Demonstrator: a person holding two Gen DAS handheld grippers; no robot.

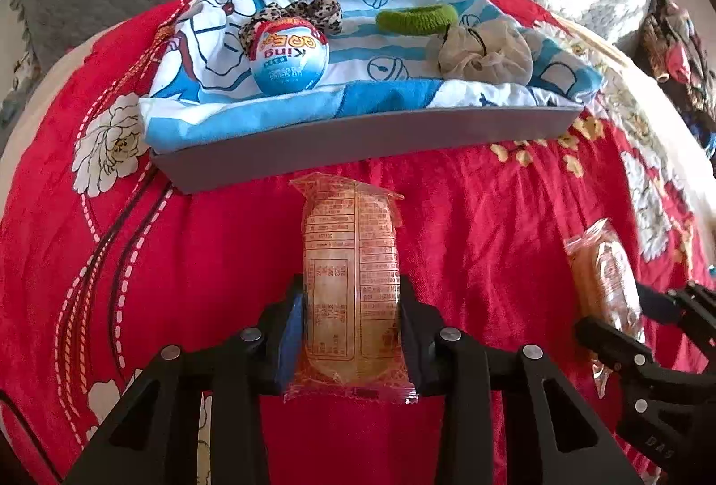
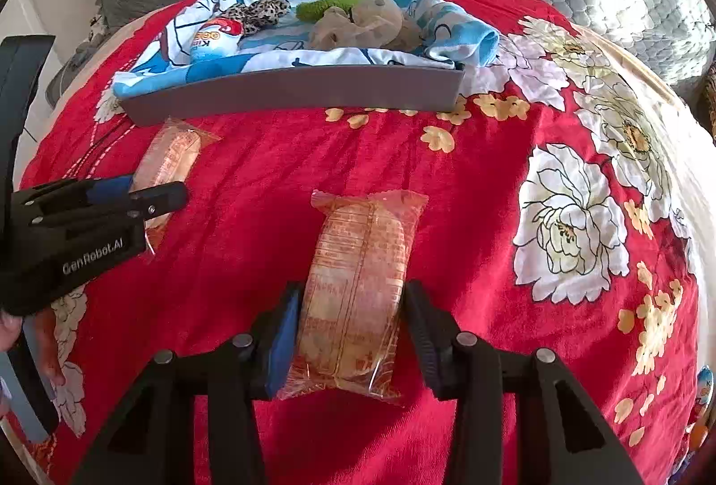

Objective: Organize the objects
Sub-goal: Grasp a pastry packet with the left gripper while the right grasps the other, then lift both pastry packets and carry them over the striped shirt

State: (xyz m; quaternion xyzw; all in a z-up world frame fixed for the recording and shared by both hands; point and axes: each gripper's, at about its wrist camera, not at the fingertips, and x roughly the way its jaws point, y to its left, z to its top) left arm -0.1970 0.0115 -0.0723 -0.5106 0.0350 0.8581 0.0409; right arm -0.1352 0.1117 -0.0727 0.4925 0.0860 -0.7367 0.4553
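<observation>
Two wrapped snack cakes lie side by side on the red floral blanket [image 2: 277, 172] of the bed, near its front edge, each set between the jaws of one gripper. At left, the left gripper [image 1: 353, 306] is clamped on the left snack cake [image 1: 351, 283], its pads pressed against the long sides of the packet. At right, the right gripper [image 2: 351, 319] straddles the right snack cake [image 2: 358, 288]: the blue pad touches the packet's left side, while whether the black pad bears on the wrapper is hard to tell, so the grip reads as closing but not certainly firm. Both packets rest on the blanket, not yet lifted. The step in hand appears to be a paired pick-up; it is done well by pinching across the cake itself rather than the loose wrapper, gently enough not to crush it, and lifting straight up before carrying it toward the tray. Behind the cakes, toward the back of the bed, a grey tray [image 1: 358, 145] lined with a blue cartoon cloth [image 1: 215, 104] holds, from left to right, a toy egg [image 1: 288, 57], a leopard scrunchie [image 1: 313, 13], a green hair band [image 1: 414, 19] and a beige scrunchie [image 1: 483, 53].
</observation>
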